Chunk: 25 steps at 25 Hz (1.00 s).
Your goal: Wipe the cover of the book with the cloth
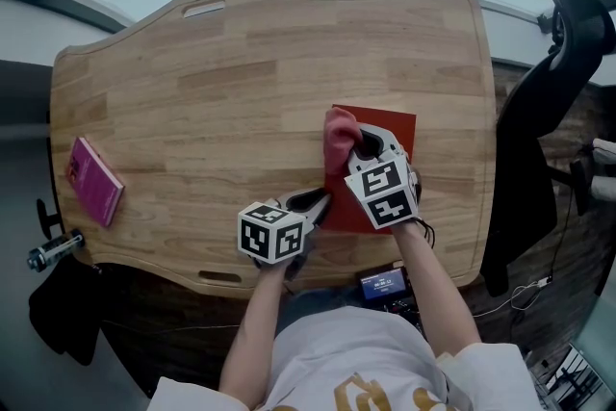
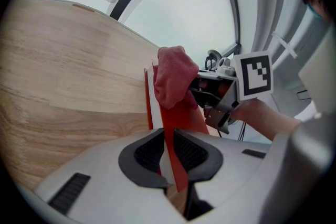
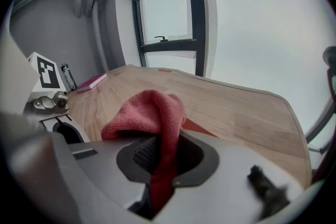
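A red book [image 1: 390, 135] lies on the wooden table [image 1: 241, 63], right of centre. My left gripper [image 1: 316, 203] is shut on the book's near left edge; in the left gripper view the thin red cover [image 2: 173, 134] runs between the closed jaws, with white pages [image 2: 152, 94] beside it. My right gripper [image 1: 369, 145] is shut on a pink-red cloth [image 1: 339, 138], which rests on the book's left part. In the right gripper view the cloth [image 3: 149, 115] bulges out of the jaws over the red book [image 3: 198, 127].
A magenta book [image 1: 93, 180] lies near the table's left edge. A black office chair [image 1: 549, 101] stands off the right side. Bare wood spreads across the far and left parts of the table. Windows rise beyond the far edge.
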### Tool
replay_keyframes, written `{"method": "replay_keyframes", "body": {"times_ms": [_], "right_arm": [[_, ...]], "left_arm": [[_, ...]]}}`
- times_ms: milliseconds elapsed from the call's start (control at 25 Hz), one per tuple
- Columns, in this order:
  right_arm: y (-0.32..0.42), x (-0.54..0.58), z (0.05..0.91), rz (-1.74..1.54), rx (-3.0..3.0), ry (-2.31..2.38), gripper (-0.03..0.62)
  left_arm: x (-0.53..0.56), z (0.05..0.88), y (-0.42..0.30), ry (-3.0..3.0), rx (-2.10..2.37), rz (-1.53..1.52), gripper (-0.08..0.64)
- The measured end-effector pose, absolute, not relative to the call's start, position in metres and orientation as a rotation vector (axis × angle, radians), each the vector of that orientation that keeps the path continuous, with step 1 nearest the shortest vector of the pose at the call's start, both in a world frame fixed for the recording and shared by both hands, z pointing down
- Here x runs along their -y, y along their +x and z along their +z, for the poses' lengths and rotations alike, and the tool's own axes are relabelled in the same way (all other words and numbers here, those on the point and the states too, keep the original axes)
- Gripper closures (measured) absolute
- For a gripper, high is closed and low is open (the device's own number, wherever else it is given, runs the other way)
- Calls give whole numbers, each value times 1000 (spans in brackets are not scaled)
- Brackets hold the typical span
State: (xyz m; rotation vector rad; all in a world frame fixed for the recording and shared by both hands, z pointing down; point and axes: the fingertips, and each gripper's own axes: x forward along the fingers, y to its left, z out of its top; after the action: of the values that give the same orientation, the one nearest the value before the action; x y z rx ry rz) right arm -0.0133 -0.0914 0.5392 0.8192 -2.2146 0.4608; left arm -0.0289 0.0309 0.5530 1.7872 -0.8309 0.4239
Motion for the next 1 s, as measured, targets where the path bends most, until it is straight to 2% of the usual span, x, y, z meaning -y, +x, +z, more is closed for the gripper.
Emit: {"method": "replay_keyframes", "body": {"times_ms": [1000], "right_arm": [[23, 107, 538, 481, 2195, 922, 534]], "left_arm": [[-30, 552, -30, 1812, 882, 429, 495]]}}
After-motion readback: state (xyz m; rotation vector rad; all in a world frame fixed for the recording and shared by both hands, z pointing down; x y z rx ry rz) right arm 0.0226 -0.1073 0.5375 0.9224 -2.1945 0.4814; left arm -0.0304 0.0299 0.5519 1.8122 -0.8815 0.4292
